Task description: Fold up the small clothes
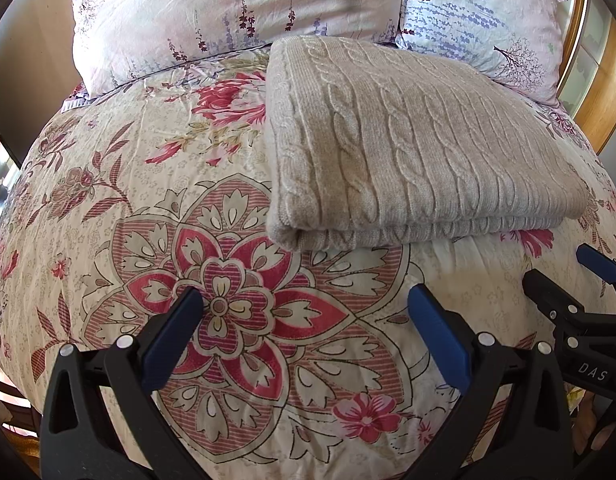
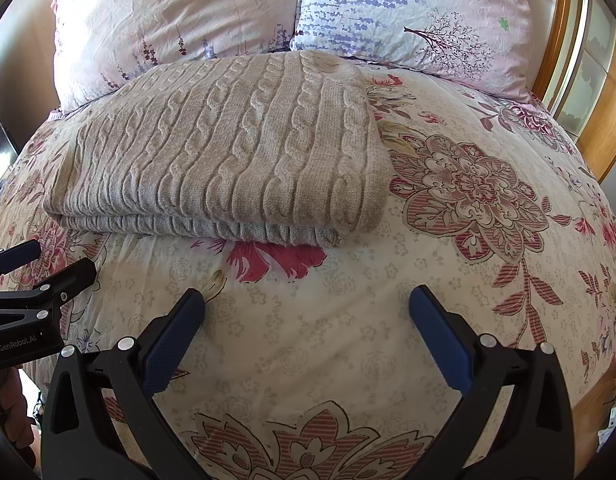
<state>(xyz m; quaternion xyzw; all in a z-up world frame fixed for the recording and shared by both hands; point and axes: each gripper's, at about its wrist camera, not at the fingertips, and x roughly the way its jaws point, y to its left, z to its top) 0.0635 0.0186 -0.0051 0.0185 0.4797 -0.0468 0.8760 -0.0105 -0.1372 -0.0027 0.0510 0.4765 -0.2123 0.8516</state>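
Note:
A beige cable-knit sweater (image 1: 403, 148) lies folded in a neat rectangle on the floral bedspread (image 1: 148, 208); it also shows in the right wrist view (image 2: 228, 144), with a grey layer at its near edge. My left gripper (image 1: 306, 316) is open and empty, hovering over the bedspread just short of the sweater's near left corner. My right gripper (image 2: 308, 312) is open and empty, short of the sweater's near right edge. Each gripper shows at the side of the other's view: the right gripper (image 1: 567, 280) and the left gripper (image 2: 40, 268).
Two floral pillows (image 1: 228, 12) (image 1: 487, 20) lie behind the sweater at the head of the bed. A wooden bed frame (image 2: 599, 120) runs along the right. The bedspread (image 2: 467, 240) stretches right of the sweater.

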